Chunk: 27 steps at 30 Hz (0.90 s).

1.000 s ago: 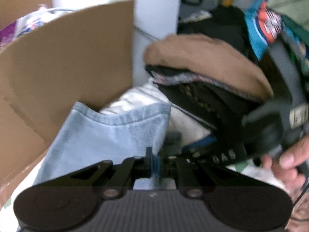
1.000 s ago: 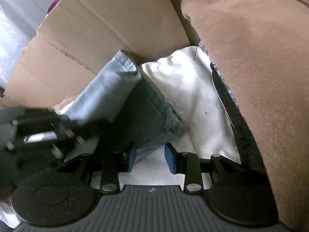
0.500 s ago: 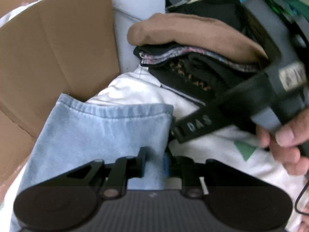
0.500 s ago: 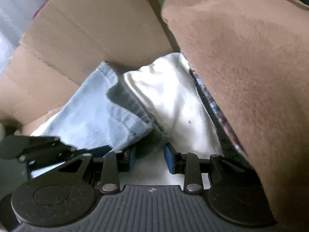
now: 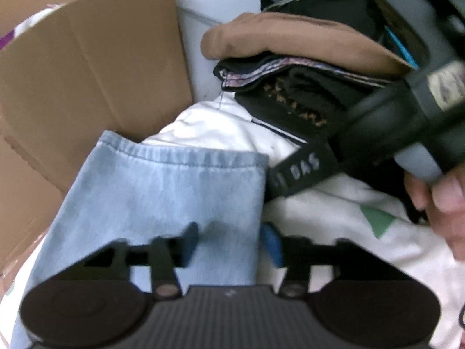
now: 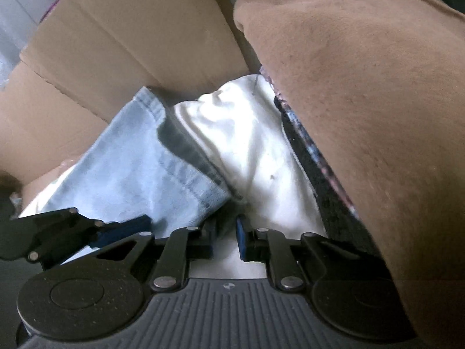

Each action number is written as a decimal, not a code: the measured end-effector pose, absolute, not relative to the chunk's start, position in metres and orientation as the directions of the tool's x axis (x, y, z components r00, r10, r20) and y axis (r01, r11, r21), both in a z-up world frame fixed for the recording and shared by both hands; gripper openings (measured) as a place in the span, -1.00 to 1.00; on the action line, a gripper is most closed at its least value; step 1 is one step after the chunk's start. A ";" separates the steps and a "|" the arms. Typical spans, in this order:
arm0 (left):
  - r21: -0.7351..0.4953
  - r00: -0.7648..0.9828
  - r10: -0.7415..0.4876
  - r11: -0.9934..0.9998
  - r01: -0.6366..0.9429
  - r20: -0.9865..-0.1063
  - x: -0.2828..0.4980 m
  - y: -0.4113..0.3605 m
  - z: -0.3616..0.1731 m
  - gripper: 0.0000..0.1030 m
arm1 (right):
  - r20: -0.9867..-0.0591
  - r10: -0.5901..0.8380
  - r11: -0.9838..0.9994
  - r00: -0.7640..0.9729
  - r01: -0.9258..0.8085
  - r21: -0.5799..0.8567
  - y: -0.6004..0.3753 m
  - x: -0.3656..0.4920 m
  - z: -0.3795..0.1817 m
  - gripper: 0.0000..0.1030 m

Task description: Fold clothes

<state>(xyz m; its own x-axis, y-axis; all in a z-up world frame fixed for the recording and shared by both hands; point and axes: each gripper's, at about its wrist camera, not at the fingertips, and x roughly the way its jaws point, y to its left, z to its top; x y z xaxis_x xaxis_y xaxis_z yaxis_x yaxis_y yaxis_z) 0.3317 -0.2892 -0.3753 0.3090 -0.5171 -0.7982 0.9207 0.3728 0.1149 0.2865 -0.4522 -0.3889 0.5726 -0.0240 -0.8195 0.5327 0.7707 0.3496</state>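
A folded light-blue denim garment [image 5: 162, 197] lies on a white garment [image 5: 209, 128] beside a cardboard box flap. My left gripper [image 5: 231, 242] is open, its blue pads standing apart over the denim's near right edge, holding nothing. My right gripper [image 6: 225, 231] is open with a narrow gap, right at the denim's hemmed corner [image 6: 203, 195]; denim is not clamped between the pads. The right gripper body and the hand holding it show at the right of the left wrist view [image 5: 407, 122]. The left gripper's fingers [image 6: 122, 229] show at the left of the right wrist view.
A stack of folded clothes topped by a brown garment [image 5: 290, 37] stands at the right, with black and patterned pieces [image 5: 290, 93] under it; the brown garment [image 6: 363, 101] fills the right wrist view's right side. A cardboard flap [image 5: 87, 72] stands at the left.
My left gripper was shut on the denim and has opened, letting it go. The denim has settled lower and flatter on the white garment. My right gripper's gap has narrowed slightly.
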 end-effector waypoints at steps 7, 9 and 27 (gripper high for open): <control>0.113 0.347 -0.483 0.450 0.886 -0.804 0.322 -0.241 -0.355 0.30 | -0.798 -0.002 0.735 0.603 0.541 0.407 -0.446 0.271 -0.377 -0.59; 0.107 0.355 -0.472 0.475 0.874 -0.807 0.318 -0.226 -0.352 0.40 | -0.794 0.006 0.737 0.607 0.535 0.414 -0.443 0.268 -0.377 -0.59; 0.247 0.501 -0.345 0.570 0.784 -0.794 0.290 -0.165 -0.391 0.51 | -0.802 0.091 0.815 0.590 0.419 0.401 -0.403 0.260 -0.387 -0.60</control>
<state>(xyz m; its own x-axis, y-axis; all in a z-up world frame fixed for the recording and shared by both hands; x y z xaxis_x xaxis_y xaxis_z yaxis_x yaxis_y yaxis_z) 0.2900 -0.1651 -0.3908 0.5011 -0.3449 -0.7937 0.7838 0.5696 0.2473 0.2604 -0.4033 -0.3867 0.5904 0.0912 -0.8020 0.4190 0.8146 0.4011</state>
